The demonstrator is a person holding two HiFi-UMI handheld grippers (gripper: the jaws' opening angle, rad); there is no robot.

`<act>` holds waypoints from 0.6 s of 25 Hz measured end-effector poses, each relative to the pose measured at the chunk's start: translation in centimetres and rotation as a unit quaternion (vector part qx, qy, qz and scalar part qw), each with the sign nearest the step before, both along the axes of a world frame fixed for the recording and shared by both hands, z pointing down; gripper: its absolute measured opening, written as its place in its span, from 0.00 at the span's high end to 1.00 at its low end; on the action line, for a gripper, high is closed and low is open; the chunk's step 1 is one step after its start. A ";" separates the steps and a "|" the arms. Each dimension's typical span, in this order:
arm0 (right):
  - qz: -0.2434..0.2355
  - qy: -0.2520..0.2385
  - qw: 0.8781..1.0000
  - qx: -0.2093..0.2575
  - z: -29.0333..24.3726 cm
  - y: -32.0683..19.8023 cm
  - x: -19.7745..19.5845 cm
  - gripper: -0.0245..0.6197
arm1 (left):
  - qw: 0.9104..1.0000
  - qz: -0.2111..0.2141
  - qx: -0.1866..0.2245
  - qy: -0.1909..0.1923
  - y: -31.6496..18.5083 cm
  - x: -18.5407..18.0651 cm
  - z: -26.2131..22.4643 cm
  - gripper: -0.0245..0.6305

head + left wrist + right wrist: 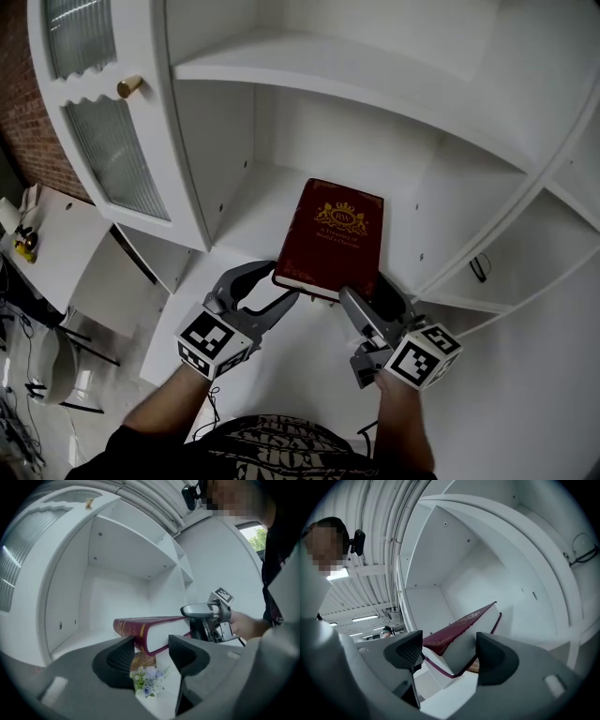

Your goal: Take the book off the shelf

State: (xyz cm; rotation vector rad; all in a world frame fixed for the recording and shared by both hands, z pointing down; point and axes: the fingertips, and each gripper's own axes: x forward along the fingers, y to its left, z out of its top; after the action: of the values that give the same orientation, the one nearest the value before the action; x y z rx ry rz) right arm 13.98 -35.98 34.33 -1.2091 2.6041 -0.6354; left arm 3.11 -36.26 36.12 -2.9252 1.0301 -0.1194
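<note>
A dark red book [330, 239] with a gold crest lies flat in the white shelf bay [246, 202], its near end past the shelf's front edge. My right gripper [367, 302] is shut on the book's near right edge; in the right gripper view the book [454, 641] fills the gap between the jaws [449, 654]. My left gripper [262, 289] is open, its fingers on either side of the near left corner. In the left gripper view the book's spine [140, 629] sits just beyond the jaw tips [151, 654], with the right gripper [208, 620] clamped at its far side.
An open cabinet door [108, 122] with ribbed glass and a brass knob [129, 86] stands at the left. A higher shelf board [347, 80] hangs over the bay. A small black hook [479, 267] sits in the right bay. Small flowers [146, 677] show below the left jaws.
</note>
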 end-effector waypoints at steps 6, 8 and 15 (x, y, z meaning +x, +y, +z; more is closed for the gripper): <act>0.000 -0.013 1.000 -0.005 0.5 1.6 0.0 0.43 | 1.000 0.001 -0.008 0.020 2.0 -0.4 0.4 0.61; 0.002 -0.006 1.000 -0.012 0.9 2.2 -0.1 0.45 | 1.000 0.001 -0.020 0.018 2.6 -0.7 1.1 0.62; 0.044 0.055 0.998 -0.002 2.5 3.5 -0.5 0.58 | 0.999 -0.013 -0.031 0.009 3.9 -1.5 2.6 0.65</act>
State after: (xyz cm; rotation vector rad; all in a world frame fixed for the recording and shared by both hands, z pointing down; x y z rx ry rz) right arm 13.48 -32.47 36.84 -1.3883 2.6205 -0.5740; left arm 1.63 -32.34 38.75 -2.9747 1.0857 -0.1292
